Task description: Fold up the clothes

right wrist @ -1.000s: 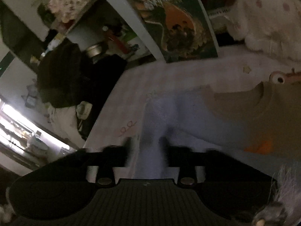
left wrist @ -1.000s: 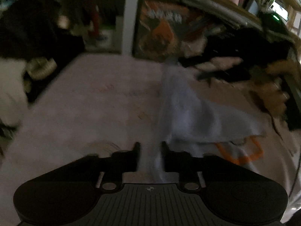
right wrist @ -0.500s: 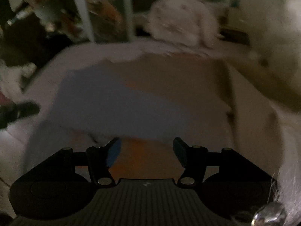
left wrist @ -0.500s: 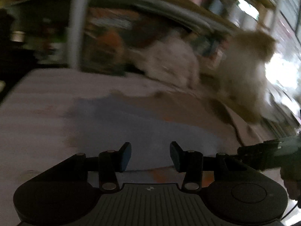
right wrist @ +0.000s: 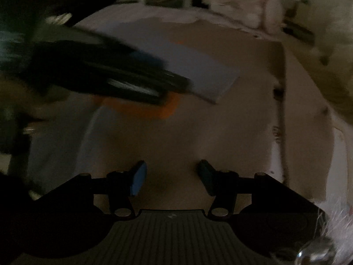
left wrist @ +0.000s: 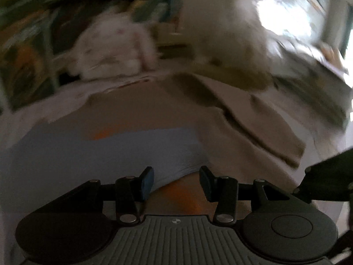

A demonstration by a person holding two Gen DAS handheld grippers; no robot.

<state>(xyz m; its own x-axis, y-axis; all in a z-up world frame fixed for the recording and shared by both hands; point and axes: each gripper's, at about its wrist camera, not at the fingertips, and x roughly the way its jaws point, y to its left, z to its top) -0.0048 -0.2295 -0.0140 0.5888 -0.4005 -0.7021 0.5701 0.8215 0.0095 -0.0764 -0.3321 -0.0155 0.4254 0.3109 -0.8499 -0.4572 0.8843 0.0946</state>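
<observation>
Shirt (right wrist: 209, 132): tan body, flat, centre of the right view; centre and right of the left view. Pale blue sleeve (right wrist: 198, 70) folded across the chest, upper centre of the right view; lower left of the left view. Orange print (right wrist: 154, 110) partly covered by the sleeve. Lying on a pale sheet, seemingly a bed (right wrist: 106, 19).

Left hand-held gripper (left wrist: 175, 182): fingers spread, nothing between them, low over the sleeve's near edge. Seen blurred at the left of the right view.

Right hand-held gripper (right wrist: 171, 177): fingers spread, nothing between them, over the tan body at lower centre.

Stage, as judged: partway folded, one sleeve laid in. Tan sleeve (left wrist: 253, 128) stretched out toward the right of the left view, seemingly not folded in. Both pictures dim and blurred; fine creases unreadable.

Doing it well: pinch at the cloth's edge only, one layer; keep the laid sleeve flat; lay new folds parallel to the body's side edge.

Edges and room: side edge of the body a straight line at the right of the right view; bare sheet beyond it. Plush toy (right wrist: 242, 2) at the top edge, close to the collar end; little room there. Lower left of the right view dark, unclear.
</observation>
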